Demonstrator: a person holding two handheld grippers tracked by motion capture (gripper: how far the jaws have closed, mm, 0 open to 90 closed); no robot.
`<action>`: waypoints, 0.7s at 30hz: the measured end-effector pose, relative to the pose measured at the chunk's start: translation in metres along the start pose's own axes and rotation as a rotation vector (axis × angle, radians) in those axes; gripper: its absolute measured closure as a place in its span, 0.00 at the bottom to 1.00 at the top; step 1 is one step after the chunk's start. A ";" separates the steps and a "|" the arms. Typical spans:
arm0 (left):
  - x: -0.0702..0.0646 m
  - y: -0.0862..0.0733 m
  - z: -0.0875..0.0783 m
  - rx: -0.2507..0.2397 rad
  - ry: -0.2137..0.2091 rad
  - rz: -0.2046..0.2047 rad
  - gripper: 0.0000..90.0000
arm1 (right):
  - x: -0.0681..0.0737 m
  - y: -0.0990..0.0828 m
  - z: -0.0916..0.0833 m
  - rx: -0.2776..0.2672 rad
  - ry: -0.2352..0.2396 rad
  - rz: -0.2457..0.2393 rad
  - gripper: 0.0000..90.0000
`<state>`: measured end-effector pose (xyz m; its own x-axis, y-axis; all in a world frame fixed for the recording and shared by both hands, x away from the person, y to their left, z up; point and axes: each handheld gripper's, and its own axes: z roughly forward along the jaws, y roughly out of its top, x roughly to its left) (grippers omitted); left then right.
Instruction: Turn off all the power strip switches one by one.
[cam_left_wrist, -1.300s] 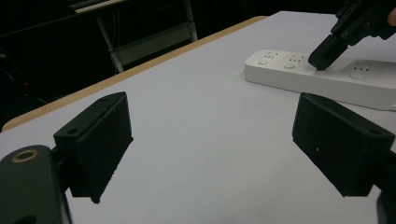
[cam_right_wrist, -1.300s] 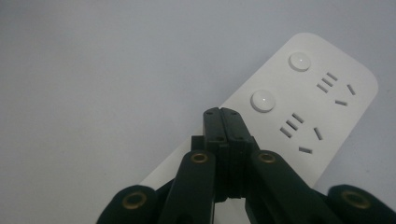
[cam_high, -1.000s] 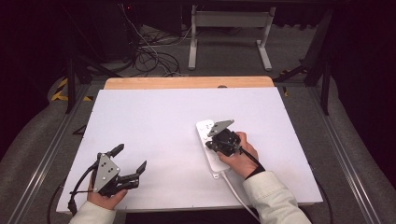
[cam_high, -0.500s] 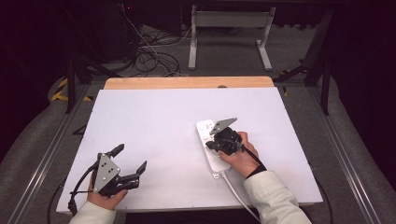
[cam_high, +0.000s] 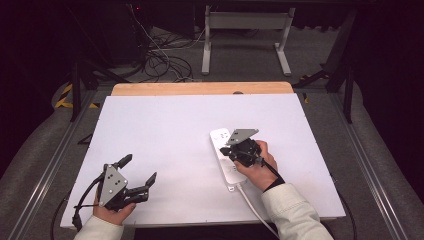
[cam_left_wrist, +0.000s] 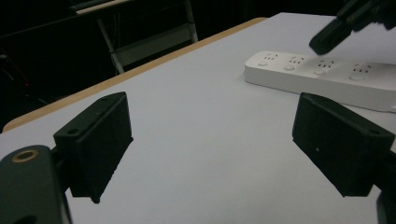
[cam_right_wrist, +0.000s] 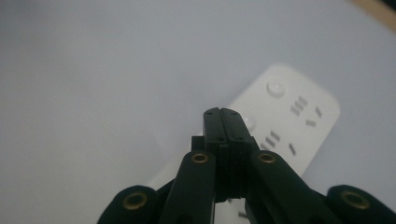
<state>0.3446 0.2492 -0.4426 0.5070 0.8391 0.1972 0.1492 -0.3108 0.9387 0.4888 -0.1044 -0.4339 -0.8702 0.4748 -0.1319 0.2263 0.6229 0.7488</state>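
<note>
One power strip (cam_high: 223, 156) | beneath right hand-held gripper (cam_high: 228, 150) | jaws together, tips over a button

No text, label, brand, number or sign can be read in any view; the white power strip (cam_high: 226, 160), right of centre in the high view, carries socket slots and round buttons but no lettering that can be made out; at the left edge of the same view, a yellow and black hazard stripe (cam_high: 64, 97) lies on the floor beside the table, a marking without words.
</note>
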 end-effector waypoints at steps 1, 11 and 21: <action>0.001 0.000 0.000 0.001 0.003 0.006 0.14 | 0.000 0.004 -0.004 -0.013 0.003 -0.002 1.00; 0.000 0.000 0.001 0.008 0.001 0.000 0.14 | -0.003 0.005 -0.009 -0.018 0.015 0.025 1.00; -0.001 0.000 0.000 0.003 0.004 -0.001 0.14 | -0.010 0.015 -0.008 -0.004 0.020 0.022 1.00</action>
<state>0.3446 0.2485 -0.4427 0.5033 0.8412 0.1979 0.1519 -0.3116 0.9380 0.4979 -0.1046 -0.4162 -0.8735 0.4758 -0.1027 0.2436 0.6099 0.7541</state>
